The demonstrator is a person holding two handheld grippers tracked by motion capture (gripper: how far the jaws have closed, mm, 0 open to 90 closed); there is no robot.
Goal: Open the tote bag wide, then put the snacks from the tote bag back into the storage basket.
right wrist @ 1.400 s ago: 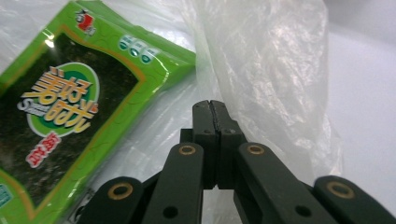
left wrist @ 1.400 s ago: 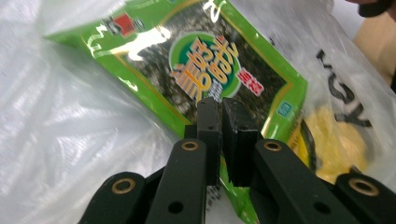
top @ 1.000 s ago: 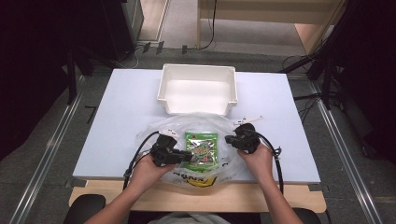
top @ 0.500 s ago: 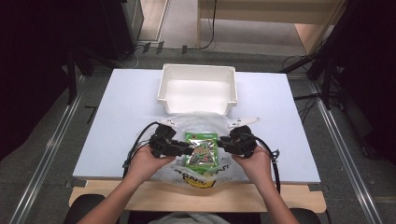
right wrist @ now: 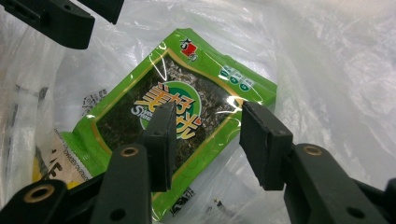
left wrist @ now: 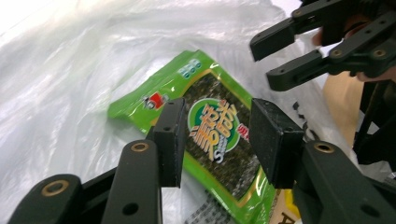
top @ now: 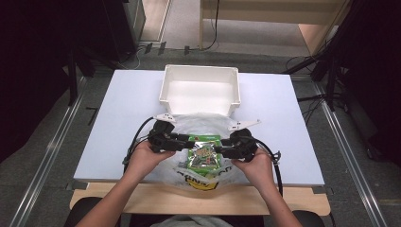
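A green seaweed snack packet [top: 204,156] lies flat on a crumpled white plastic bag [top: 203,122] at the table's near middle. My left gripper [top: 183,142] is at the packet's left edge and my right gripper [top: 220,150] at its right edge, both open. In the left gripper view the jaws [left wrist: 218,123] hover wide apart over the packet [left wrist: 219,154], with the right gripper [left wrist: 299,51] open just beyond. The right gripper view has its jaws [right wrist: 209,133] straddling the packet's [right wrist: 140,112] near edge. Whether any pad touches the packet I cannot tell.
A white, empty plastic bin [top: 163,94] stands just behind the bag at the table's far middle. The pale table [top: 118,118] has bare room to the left and right. Its wooden front edge [top: 142,198] lies under the forearms.
Both hands have closed in a little on the packet, the right gripper more than the left. The packet and bag have stayed put.
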